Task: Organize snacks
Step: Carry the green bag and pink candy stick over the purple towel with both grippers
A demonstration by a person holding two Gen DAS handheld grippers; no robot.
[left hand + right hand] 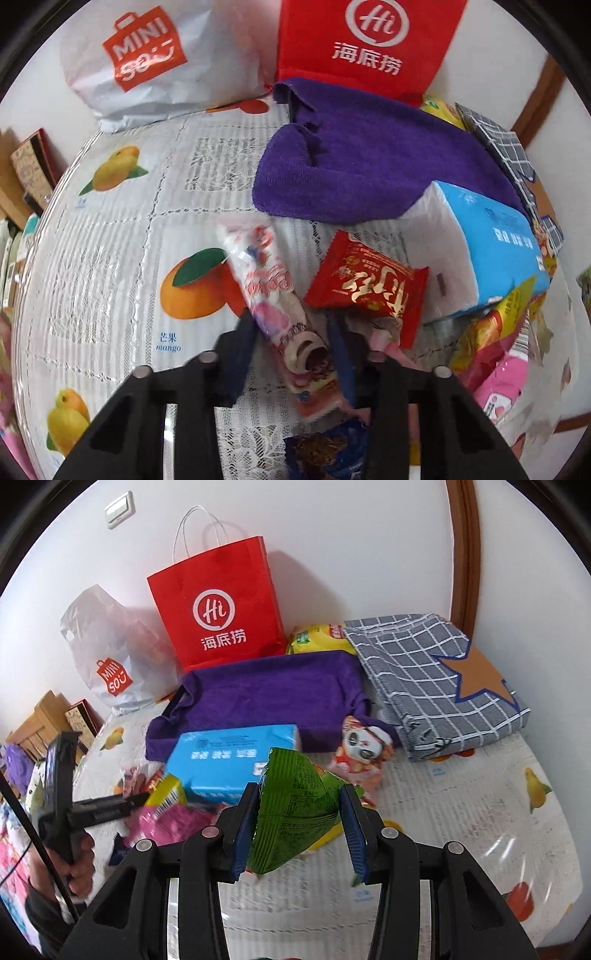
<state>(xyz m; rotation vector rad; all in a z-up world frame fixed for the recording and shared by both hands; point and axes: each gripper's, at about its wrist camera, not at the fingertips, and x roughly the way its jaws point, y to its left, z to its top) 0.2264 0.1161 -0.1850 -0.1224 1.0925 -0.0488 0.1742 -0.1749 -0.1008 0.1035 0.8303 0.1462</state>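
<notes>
A pink wafer-roll packet lies on the fruit-print tablecloth, pinched by the closed left gripper; the right gripper clamps a green snack bag aloft. The slick wrapper could slip during lifting.

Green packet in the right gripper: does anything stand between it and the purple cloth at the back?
Yes. A blue tissue pack lies just beyond the green packet, before the purple cloth; a panda packet stands right of it. The right gripper would probably have to lift over them.
</notes>
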